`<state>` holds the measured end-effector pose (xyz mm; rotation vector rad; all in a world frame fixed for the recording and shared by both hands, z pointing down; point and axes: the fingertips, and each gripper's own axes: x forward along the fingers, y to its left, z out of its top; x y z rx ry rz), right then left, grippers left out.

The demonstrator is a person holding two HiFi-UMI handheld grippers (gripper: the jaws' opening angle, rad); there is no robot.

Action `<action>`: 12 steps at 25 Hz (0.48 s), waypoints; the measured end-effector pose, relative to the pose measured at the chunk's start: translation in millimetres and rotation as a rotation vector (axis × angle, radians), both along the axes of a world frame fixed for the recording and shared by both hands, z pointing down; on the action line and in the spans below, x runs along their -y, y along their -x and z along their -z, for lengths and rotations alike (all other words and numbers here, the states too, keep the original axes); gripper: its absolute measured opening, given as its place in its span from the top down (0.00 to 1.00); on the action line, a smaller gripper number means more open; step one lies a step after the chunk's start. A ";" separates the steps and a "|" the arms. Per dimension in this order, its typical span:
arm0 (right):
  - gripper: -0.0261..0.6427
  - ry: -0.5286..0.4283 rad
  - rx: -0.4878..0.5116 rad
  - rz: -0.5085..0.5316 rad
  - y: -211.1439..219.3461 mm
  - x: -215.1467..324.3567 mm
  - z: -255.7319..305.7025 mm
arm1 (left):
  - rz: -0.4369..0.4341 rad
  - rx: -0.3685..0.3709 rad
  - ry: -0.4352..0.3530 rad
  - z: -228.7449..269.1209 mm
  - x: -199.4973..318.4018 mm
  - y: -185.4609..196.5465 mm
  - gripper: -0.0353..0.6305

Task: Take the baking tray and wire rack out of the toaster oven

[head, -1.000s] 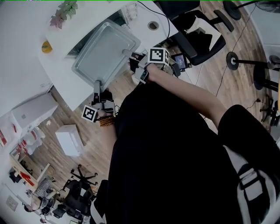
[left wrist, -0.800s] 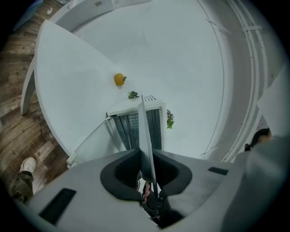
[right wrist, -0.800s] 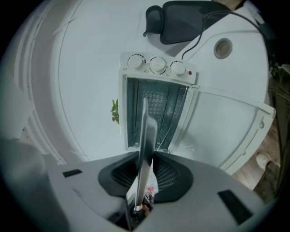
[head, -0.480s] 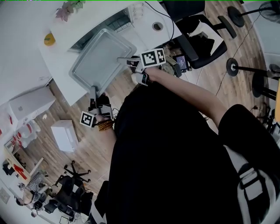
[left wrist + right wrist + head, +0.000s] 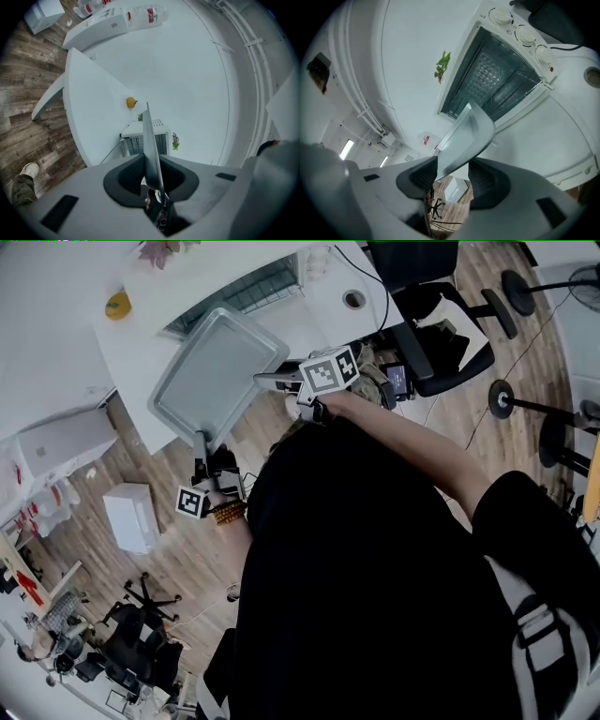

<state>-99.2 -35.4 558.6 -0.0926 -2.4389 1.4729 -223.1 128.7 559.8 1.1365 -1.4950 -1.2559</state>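
The grey metal baking tray [image 5: 216, 371] hangs over the white table's corner, out in front of the toaster oven [image 5: 239, 292]. My left gripper [image 5: 199, 437] is shut on the tray's near edge, which runs thin and upright between its pads [image 5: 150, 145]. My right gripper [image 5: 267, 381] is at the tray's right corner. Its jaws are opening, and that corner [image 5: 466, 138] lies loose between them with a gap on one side. The oven [image 5: 497, 79] stands open, with thin wire bars showing in its cavity.
A small yellow object [image 5: 117, 304] and a little plant [image 5: 159, 251] sit on the white table [image 5: 141, 343] near the oven. A black office chair [image 5: 441, 324] stands to the right. A white box [image 5: 131, 517] lies on the wooden floor.
The tray has come further away from the oven, toward me, with both grippers. The right gripper has rolled and its jaws have spread off the tray's corner.
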 end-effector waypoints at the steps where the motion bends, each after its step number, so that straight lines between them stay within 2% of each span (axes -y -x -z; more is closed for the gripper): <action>1: 0.66 -0.011 0.008 0.008 -0.5 0.0 0.8 | 0.016 0.003 0.004 -1.0 -4.0 1.3 0.85; 5: 0.65 -0.004 0.003 -0.019 -9.9 9.1 1.2 | 0.059 -0.004 0.009 -5.0 -9.1 8.9 0.84; 12: 0.65 0.025 -0.005 -0.031 1.1 16.9 -4.8 | 0.135 -0.015 0.003 -12.9 -35.2 21.3 0.84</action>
